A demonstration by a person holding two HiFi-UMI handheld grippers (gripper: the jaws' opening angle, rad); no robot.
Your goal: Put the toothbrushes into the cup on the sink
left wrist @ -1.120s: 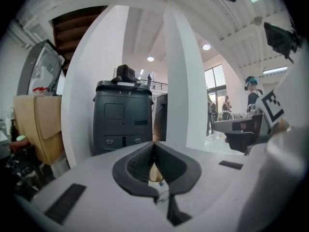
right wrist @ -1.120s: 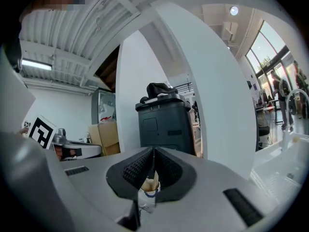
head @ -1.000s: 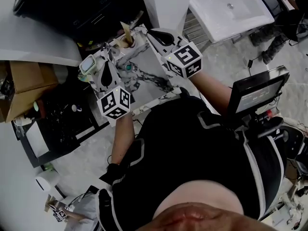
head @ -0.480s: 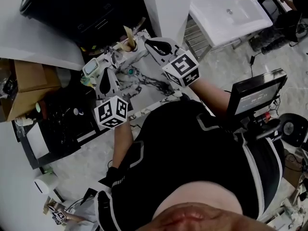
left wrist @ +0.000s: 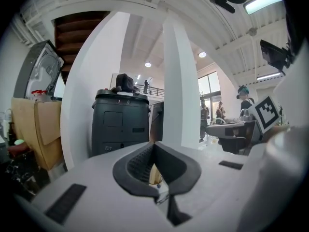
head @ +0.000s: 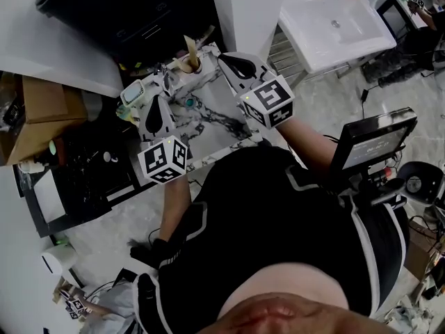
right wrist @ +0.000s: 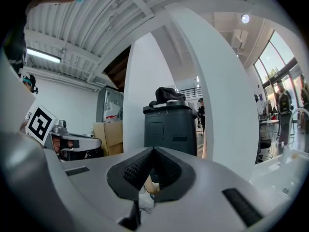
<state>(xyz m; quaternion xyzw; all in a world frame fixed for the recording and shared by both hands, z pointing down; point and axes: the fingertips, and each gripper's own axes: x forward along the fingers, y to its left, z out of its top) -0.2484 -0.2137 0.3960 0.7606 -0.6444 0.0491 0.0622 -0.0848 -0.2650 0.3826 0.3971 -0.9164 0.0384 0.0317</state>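
Note:
A marble-patterned sink counter (head: 215,127) lies in front of me in the head view. A beige cup (head: 190,63) stands at its far edge with a pale toothbrush (head: 188,46) sticking up out of it. My left gripper (head: 154,100) hovers over the counter's left part, shut and empty. To the right of the cup my right gripper (head: 227,58) is also shut with nothing held. In the left gripper view the shut left gripper (left wrist: 154,147) shows the cup (left wrist: 154,174) through the slot below its pads. The right gripper (right wrist: 153,151) shows the cup (right wrist: 149,184) the same way.
A small white and green item (head: 130,92) and a faucet (head: 164,75) sit at the counter's far left. A black bin (left wrist: 120,120) and a white pillar (left wrist: 181,91) stand beyond. A cardboard box (head: 35,117), a white basin (head: 334,23) and a monitor (head: 372,141) flank the counter.
Both grippers have lifted a little over the counter and stayed shut. The head view has shifted slightly.

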